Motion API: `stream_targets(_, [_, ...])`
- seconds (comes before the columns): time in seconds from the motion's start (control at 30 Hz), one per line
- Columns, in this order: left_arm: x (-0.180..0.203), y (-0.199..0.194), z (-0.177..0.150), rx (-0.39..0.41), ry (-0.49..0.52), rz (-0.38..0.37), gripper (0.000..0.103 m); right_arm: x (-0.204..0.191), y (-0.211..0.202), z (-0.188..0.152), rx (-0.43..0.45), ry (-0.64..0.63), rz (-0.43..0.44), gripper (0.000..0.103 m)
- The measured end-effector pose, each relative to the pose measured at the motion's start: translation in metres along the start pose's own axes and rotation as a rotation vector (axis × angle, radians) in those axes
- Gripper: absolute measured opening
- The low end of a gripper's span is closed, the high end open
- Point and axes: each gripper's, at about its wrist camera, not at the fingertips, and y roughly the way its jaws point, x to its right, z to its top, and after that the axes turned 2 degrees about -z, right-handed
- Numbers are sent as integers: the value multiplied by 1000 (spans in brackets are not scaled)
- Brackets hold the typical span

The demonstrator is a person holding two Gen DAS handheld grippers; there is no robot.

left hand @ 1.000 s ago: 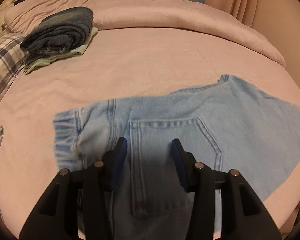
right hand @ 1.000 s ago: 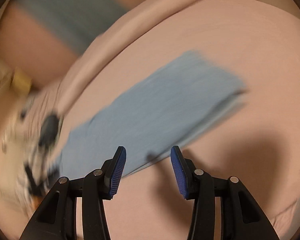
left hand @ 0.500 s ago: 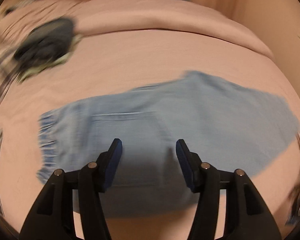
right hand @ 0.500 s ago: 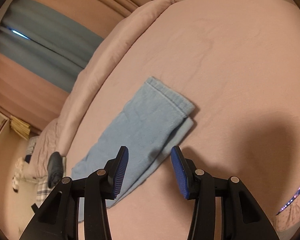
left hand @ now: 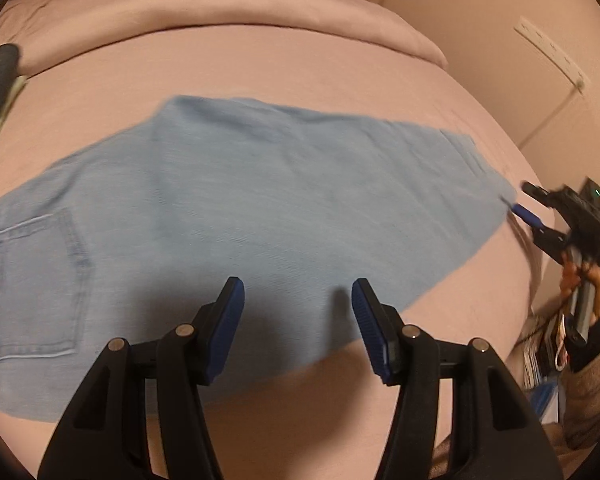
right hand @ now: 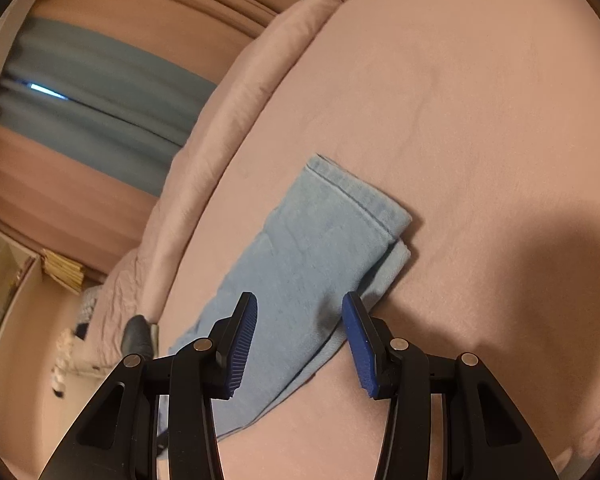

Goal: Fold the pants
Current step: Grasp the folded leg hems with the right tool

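The light blue denim pants (left hand: 260, 208) lie flat on the pink bed (left hand: 260, 64), already folded leg on leg. Both the left claw (left hand: 298, 320) and the right claw (right hand: 298, 336) hang open above them, holding nothing. Folding them shorter is still left, I think.

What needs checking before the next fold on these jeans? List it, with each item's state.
1. Jeans lie flat on the bed, legs stacked: ok.
2. Left tongs open and empty above the jeans: ok.
3. Right tongs open and empty: ok.
4. Leg hems aligned: not ok, the lower layer sticks out past the upper.
5. Right tongs close to the hem end: ok.
6. Waistband lying straight: cannot tell, it runs off the frame edge in the left wrist view.
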Motion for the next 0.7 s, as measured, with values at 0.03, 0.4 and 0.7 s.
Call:
stream_targets(0.03, [4, 3, 0, -7, 13, 5, 56, 2, 3, -1, -7, 7, -13, 48])
stream_targets(0.4, [11, 13, -8, -35, 110, 81, 22, 0, 20, -1, -70, -26, -58, 9])
stream_targets(0.7, [-10, -4, -11, -12, 76, 98, 6, 5, 18, -7, -128, -32, -70, 6])
